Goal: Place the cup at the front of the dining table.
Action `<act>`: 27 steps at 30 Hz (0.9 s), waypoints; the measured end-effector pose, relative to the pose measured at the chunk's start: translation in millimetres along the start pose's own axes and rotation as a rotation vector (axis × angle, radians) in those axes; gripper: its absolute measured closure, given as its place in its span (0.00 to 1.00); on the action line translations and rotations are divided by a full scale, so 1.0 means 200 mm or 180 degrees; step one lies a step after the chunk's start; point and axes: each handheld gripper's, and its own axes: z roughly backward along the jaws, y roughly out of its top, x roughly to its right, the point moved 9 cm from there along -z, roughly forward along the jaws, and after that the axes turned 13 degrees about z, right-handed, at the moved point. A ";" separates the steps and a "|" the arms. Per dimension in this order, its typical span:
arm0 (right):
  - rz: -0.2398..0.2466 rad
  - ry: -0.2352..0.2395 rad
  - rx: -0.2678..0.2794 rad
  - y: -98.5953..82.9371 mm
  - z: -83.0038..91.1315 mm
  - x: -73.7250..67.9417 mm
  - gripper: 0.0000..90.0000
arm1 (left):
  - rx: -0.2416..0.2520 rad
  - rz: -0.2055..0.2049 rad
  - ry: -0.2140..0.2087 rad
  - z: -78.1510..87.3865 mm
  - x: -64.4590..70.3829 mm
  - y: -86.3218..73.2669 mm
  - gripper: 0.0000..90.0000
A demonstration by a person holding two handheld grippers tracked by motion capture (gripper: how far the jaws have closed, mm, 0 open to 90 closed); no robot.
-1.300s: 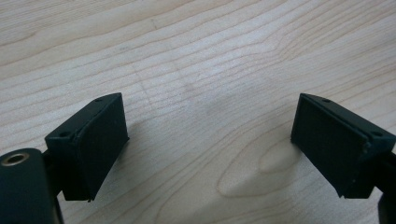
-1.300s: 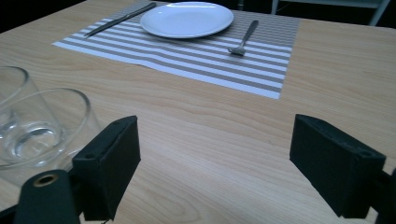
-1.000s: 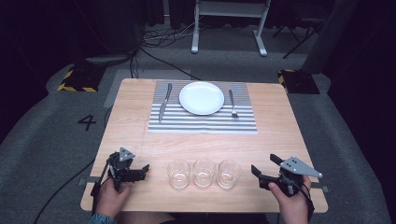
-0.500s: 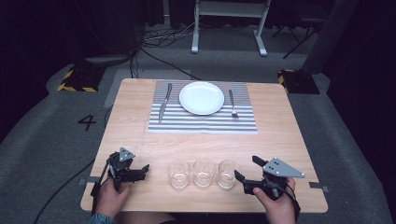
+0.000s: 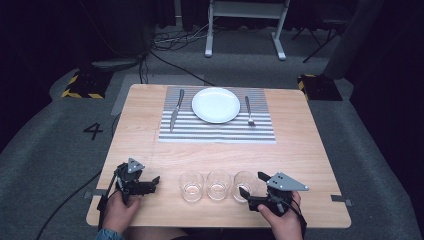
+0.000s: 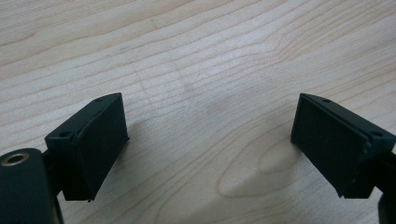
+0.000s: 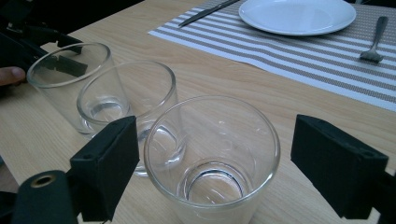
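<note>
Right claw brought up to the rightmost glass.
The right claw (image 7: 212,172), moved in from the right, is spread around the rightmost glass (image 7: 212,154), suggesting a grasp; the left claw (image 6: 210,144) is held apart over bare table (image 6: 196,56), left of that glass.

Light wooden desk (image 5: 310,150). Striped placemat (image 5: 216,131) is laid at the far middle; three clear glasses (image 5: 218,184) are set in a row, close together, near the front edge.

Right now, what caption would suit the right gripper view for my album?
Open black fingers straddle the nearest of three empty glasses, with plate, fork and knife on a striped mat beyond.
</note>
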 end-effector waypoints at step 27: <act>0.0046 -0.0071 -0.0364 -0.10 -0.14 -0.03 0.21 | 0.0000 0.0000 0.0000 0.00 0.00 0.00 0.12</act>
